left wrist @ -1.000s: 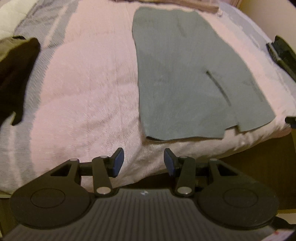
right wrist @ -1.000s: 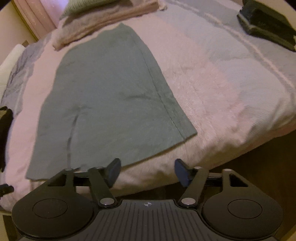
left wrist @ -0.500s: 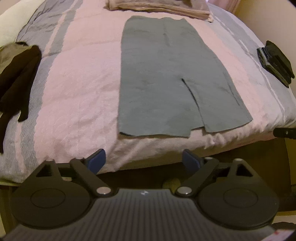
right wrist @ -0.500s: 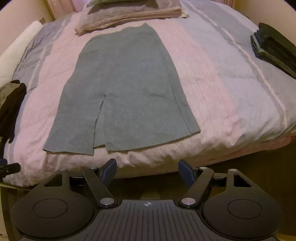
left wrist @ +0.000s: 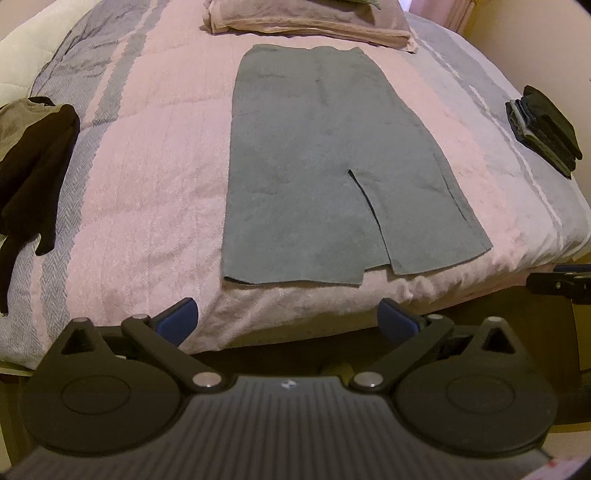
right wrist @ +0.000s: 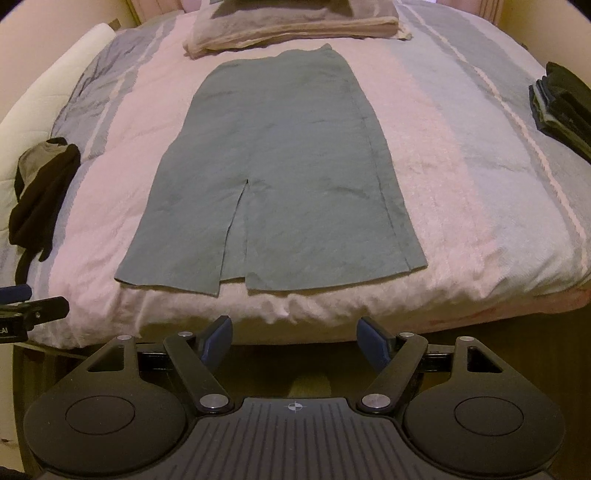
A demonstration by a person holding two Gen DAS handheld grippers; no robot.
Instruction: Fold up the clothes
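Skirt: a grey-green skirt (right wrist: 273, 166) lies flat and lengthwise on the bed (right wrist: 461, 206), waist toward the pillows, hem with a centre slit near the bed's front edge. Not yet folded.
Left tool: the left tool (left wrist: 288, 319) hangs off the bed's front edge, short of the hem's left corner, blue pads spread wide, holding nothing.
Right tool: the right tool (right wrist: 293, 338) is also off the bed, below the slit, pads wide apart and empty.
Surroundings: dark loose clothes (left wrist: 33, 166) on the left of the bed; a folded dark stack (right wrist: 561, 107) on the right; pillows (left wrist: 306, 18) beyond the waist.
Risk, likely: a tool closing at the hem could pinch the fluffy blanket with the cloth, or catch only one layer.
Risk, slit: uneven lifting could let the slit flaps splay and leave the fold crooked.
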